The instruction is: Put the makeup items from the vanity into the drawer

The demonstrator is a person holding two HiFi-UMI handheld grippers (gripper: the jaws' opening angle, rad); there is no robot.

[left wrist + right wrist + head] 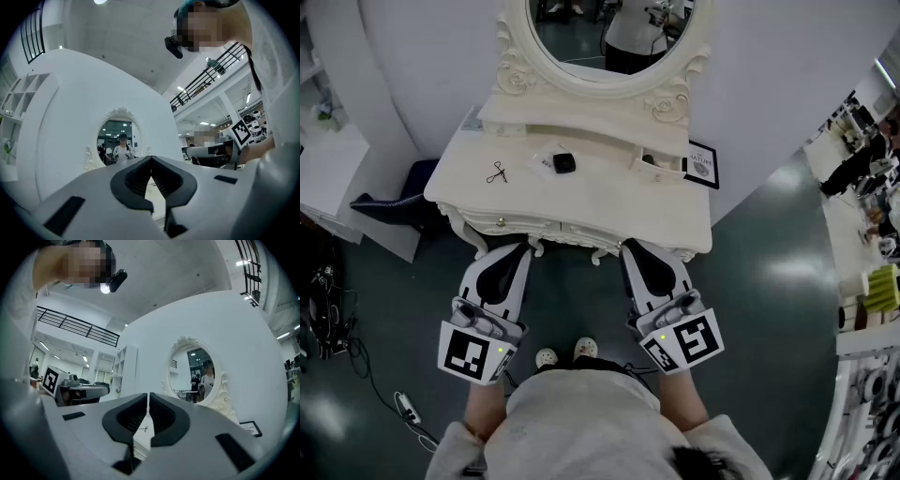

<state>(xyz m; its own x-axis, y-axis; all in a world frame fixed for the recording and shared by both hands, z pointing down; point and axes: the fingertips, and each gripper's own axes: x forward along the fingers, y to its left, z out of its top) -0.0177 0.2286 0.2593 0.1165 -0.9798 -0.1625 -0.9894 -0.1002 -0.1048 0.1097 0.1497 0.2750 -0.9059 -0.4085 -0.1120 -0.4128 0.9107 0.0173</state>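
The cream vanity [609,208] stands in front of me under an oval mirror [609,37]. On its top lie a black eyelash curler [497,172] and a black compact [564,162] resting on a white packet [544,159]. A small drawer [657,166] at the back right stands pulled out. My left gripper [518,249] and right gripper [632,249] hover side by side just short of the vanity's front edge, both shut and empty. The left gripper [151,160] looks toward the mirror. Past the right gripper [148,395] the eyelash curler [143,428] shows small on the tabletop.
Front drawers with small knobs [500,222] sit under the tabletop. A framed picture [703,164] leans at the right rear. A dark blue seat [394,202] stands left of the vanity, cables [403,405] lie on the floor, and a cluttered counter [867,234] runs along the right.
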